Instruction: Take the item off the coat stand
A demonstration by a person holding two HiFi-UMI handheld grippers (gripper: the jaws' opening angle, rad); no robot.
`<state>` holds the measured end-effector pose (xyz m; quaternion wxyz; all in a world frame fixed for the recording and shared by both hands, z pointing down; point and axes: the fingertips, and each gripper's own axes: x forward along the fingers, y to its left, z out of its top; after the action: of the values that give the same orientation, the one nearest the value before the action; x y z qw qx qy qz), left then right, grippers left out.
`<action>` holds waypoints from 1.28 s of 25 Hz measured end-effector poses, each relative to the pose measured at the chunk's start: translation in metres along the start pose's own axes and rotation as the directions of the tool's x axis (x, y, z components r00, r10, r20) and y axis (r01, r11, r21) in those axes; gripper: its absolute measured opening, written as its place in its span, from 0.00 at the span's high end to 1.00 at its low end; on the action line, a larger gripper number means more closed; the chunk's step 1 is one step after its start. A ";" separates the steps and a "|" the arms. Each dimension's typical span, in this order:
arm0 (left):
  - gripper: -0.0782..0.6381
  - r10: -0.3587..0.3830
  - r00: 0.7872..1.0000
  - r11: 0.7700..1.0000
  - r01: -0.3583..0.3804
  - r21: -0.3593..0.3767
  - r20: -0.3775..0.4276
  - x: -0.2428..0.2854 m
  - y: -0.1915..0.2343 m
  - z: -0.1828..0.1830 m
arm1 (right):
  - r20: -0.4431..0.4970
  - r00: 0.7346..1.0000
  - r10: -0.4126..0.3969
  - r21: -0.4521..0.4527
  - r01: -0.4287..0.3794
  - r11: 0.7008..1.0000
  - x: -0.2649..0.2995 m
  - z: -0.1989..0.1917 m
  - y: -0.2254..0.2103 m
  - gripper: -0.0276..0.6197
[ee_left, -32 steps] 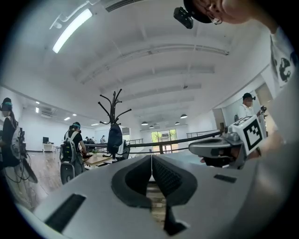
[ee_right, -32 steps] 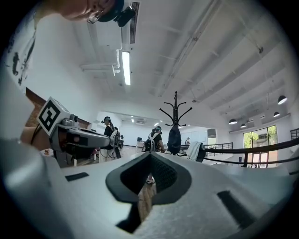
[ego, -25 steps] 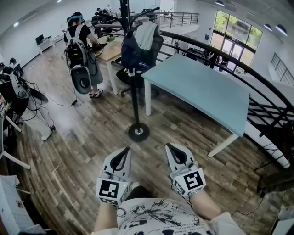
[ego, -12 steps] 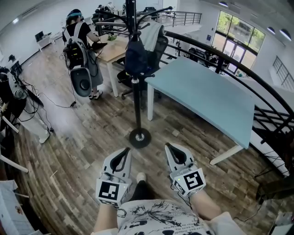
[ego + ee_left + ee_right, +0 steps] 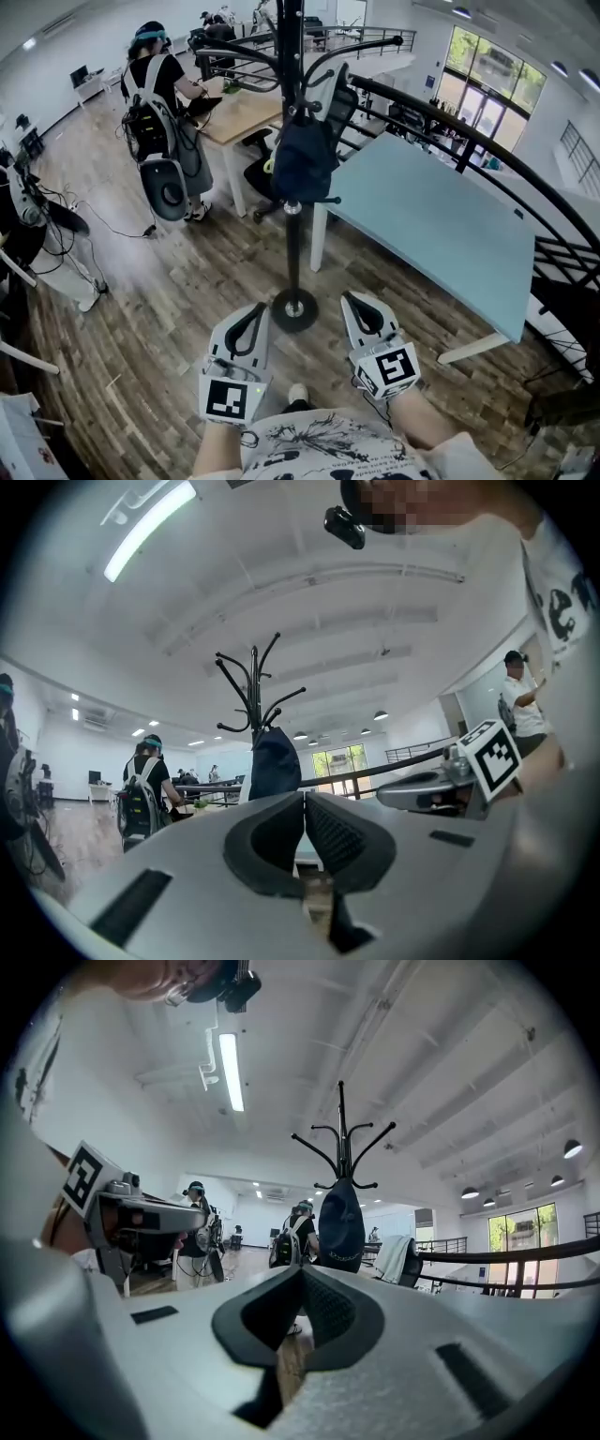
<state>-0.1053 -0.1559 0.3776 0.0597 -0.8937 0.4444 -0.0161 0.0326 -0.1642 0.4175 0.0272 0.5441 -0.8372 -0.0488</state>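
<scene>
A tall black metal coat stand (image 5: 293, 239) with curved hooks is standing on a round base on the wood-plank floor (image 5: 169, 281), just beside the corner of a pale blue-green counter (image 5: 431, 206) with white legs. The item, a dark navy soft bag (image 5: 305, 161), is hanging from the stand's upper part, well above the floor and untouched by either gripper. The left gripper (image 5: 257, 309) and the right gripper (image 5: 352, 300), both white with a black-and-white marker cube, are hovering low in front of the person's patterned white shirt, one on each side of the stand's base and apart from it. In the left gripper view the left gripper's (image 5: 304, 797) black pads are pressing together with nothing between them, the bag (image 5: 275, 761) and stand (image 5: 253, 682) showing far beyond. In the right gripper view the right gripper's (image 5: 302, 1271) jaws are likewise meeting on nothing, with the bag (image 5: 340, 1222) hanging ahead. A person wearing a grey-and-black backpack (image 5: 161, 122) is standing by a light wooden desk (image 5: 239, 105) farther back.
</scene>
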 end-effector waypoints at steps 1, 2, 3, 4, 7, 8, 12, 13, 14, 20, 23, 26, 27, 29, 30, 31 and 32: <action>0.88 0.003 1.000 1.000 -0.003 0.002 0.000 0.008 0.008 0.000 | -0.005 1.000 -0.001 0.004 0.001 1.000 0.012 -0.001 -0.004 0.97; 0.88 0.002 1.000 1.000 -0.002 0.004 -0.007 0.016 0.016 -0.001 | -0.006 1.000 -0.003 0.006 0.003 1.000 0.024 -0.002 -0.009 0.97; 0.88 0.000 1.000 1.000 0.000 0.007 -0.015 0.024 0.023 -0.003 | -0.004 1.000 -0.007 0.010 0.007 1.000 0.035 -0.002 -0.014 0.97; 0.88 -0.001 1.000 1.000 0.002 0.011 -0.022 0.032 0.030 -0.005 | 0.001 1.000 -0.013 0.015 0.013 1.000 0.045 -0.001 -0.019 0.97; 0.88 0.003 1.000 1.000 -0.003 0.005 -0.026 0.056 0.048 -0.009 | 0.014 0.999 -0.031 0.026 0.031 0.999 0.073 0.004 -0.035 0.97; 0.88 0.004 1.000 1.000 -0.004 -0.002 -0.024 0.063 0.051 -0.010 | 0.016 0.999 -0.032 0.024 0.031 0.999 0.081 0.005 -0.040 0.97; 0.88 0.006 1.000 1.000 -0.007 -0.023 -0.029 0.084 0.052 -0.016 | 0.039 0.999 -0.035 0.003 0.035 0.999 0.105 0.014 -0.063 0.96; 0.88 0.013 0.999 1.000 -0.014 -0.026 -0.031 0.088 0.052 -0.016 | 0.050 0.998 -0.035 -0.001 0.035 0.999 0.109 0.018 -0.069 0.97; 0.88 0.023 0.999 0.999 -0.024 -0.029 -0.030 0.092 0.052 -0.014 | 0.063 0.998 -0.031 -0.006 0.031 1.000 0.113 0.024 -0.075 0.97; 0.88 0.100 0.995 0.995 -0.100 -0.001 0.002 0.107 0.040 0.003 | 0.122 0.991 0.060 -0.076 -0.050 0.996 0.141 0.058 -0.100 0.74; 0.88 0.133 0.991 0.991 -0.133 0.001 -0.003 0.113 0.040 0.002 | 0.128 0.982 0.137 -0.079 -0.127 0.989 0.173 0.068 -0.104 0.60; 0.88 0.174 0.985 0.985 -0.174 -0.014 0.011 0.119 0.044 0.004 | 0.115 0.978 0.172 -0.062 -0.166 0.984 0.203 0.070 -0.109 0.48; 0.88 0.185 0.982 0.983 -0.185 -0.015 0.024 0.121 0.046 0.006 | 0.108 0.979 0.172 -0.061 -0.166 0.984 0.211 0.070 -0.111 0.46; 0.88 0.205 0.978 0.979 -0.205 -0.016 0.040 0.126 0.051 0.009 | 0.089 0.981 0.173 -0.062 -0.168 0.984 0.229 0.068 -0.112 0.42; 0.88 0.215 0.976 0.977 -0.214 -0.016 0.039 0.127 0.054 0.009 | 0.079 0.982 0.173 -0.061 -0.168 0.984 0.238 0.067 -0.112 0.42; 0.88 0.223 0.974 0.975 -0.223 -0.015 0.037 0.128 0.057 0.009 | 0.072 0.983 0.168 -0.059 -0.164 0.985 0.246 0.065 -0.113 0.42; 0.88 0.232 0.972 0.973 -0.231 -0.016 0.037 0.129 0.059 0.009 | 0.070 0.985 0.159 -0.057 -0.156 0.986 0.252 0.065 -0.114 0.42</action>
<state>-0.0736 -0.2931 0.3585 0.0645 -0.8363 0.5444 0.0110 0.0274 -0.4374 0.3386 0.0139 0.4732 -0.8764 -0.0881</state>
